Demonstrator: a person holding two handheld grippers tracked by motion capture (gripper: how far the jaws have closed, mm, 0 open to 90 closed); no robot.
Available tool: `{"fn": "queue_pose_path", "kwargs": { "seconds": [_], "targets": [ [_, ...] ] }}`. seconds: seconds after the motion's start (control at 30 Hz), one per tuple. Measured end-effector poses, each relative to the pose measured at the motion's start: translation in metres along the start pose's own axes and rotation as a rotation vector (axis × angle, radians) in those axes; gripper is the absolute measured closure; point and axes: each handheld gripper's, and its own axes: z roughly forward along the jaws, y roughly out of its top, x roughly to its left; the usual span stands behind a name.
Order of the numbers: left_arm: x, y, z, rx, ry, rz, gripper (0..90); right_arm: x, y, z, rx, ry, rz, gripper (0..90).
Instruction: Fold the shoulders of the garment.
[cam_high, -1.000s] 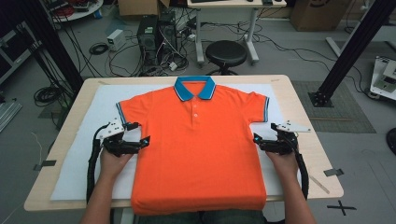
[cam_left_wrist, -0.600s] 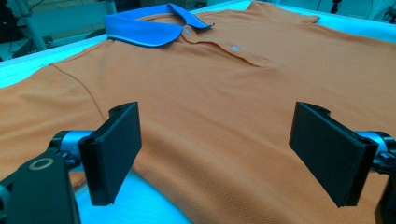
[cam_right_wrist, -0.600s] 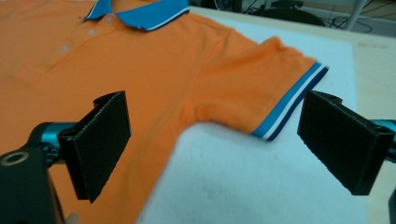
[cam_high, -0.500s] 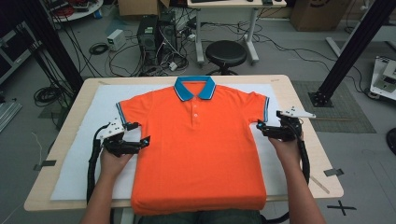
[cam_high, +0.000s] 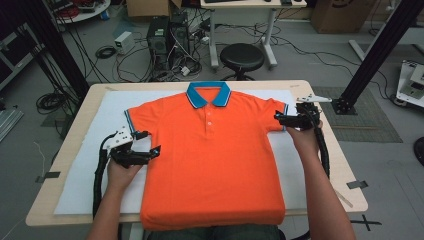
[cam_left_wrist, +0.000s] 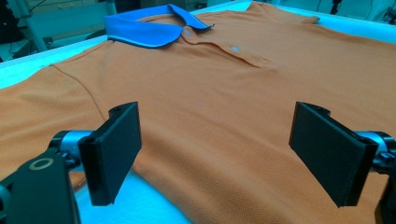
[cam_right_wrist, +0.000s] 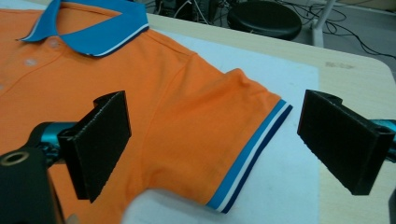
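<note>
While the polo (cam_high: 212, 155) lies flat on the white sheet (cam_high: 82, 170) at the table's (cam_high: 345, 170) middle, your left gripper (cam_high: 150, 144) gapes wide at its left side seam. Your right gripper (cam_high: 278, 118), jaws spread and holding nothing, straddles the right sleeve's (cam_right_wrist: 224, 135) striped cuff.

A robotics lab set up for recording, not a home or shop.

We saw a wooden counter (cam_high: 320, 150) covered by a white sheet (cam_high: 100, 165), standing on a grey floor strewn with loose black cables (cam_high: 100, 52). Behind it stood computer towers (cam_high: 167, 37), a round black stool (cam_high: 242, 56), a second desk (cam_high: 240, 4) and cardboard boxes (cam_high: 337, 15). Black metal frame posts (cam_high: 380, 47) rose at both sides, and tape marks (cam_high: 365, 221) were stuck to the floor.
</note>
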Motion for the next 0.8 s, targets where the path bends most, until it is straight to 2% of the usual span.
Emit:
{"fn": "queue_pose_path", "kwargs": {
  "seconds": [0.2, 0.27, 0.4, 0.47, 0.6, 0.73, 0.8],
  "targets": [
    [0.000, 0.000, 0.000, -0.003, 0.000, 0.000, 17.0, -0.008, 0.010, 0.007, 0.018, -0.008, 0.015, 9.6],
    [0.000, 0.000, 0.000, -0.001, 0.004, 0.003, 17.1, -0.012, 0.015, 0.013, 0.043, -0.007, 0.025, 9.6],
    [-0.001, 0.000, 0.000, -0.001, 0.004, 0.001, 17.1, -0.014, 0.018, 0.018, 0.047, -0.014, 0.036, 9.6],
    [0.000, 0.000, 0.000, 0.000, 0.004, 0.003, 17.1, -0.015, 0.020, 0.026, 0.087, -0.019, 0.038, 9.6],
    [0.000, 0.000, 0.000, -0.001, 0.004, 0.004, 17.0, -0.015, 0.019, 0.034, 0.108, -0.014, 0.039, 9.6],
    [0.000, 0.000, 0.000, -0.002, 0.001, 0.003, 17.0, -0.020, 0.013, 0.048, 0.175, -0.014, 0.067, 9.6],
    [0.000, 0.000, 0.000, -0.001, -0.001, 0.001, 17.1, -0.022, 0.010, 0.053, 0.196, -0.027, 0.066, 9.6]
  ]
}}
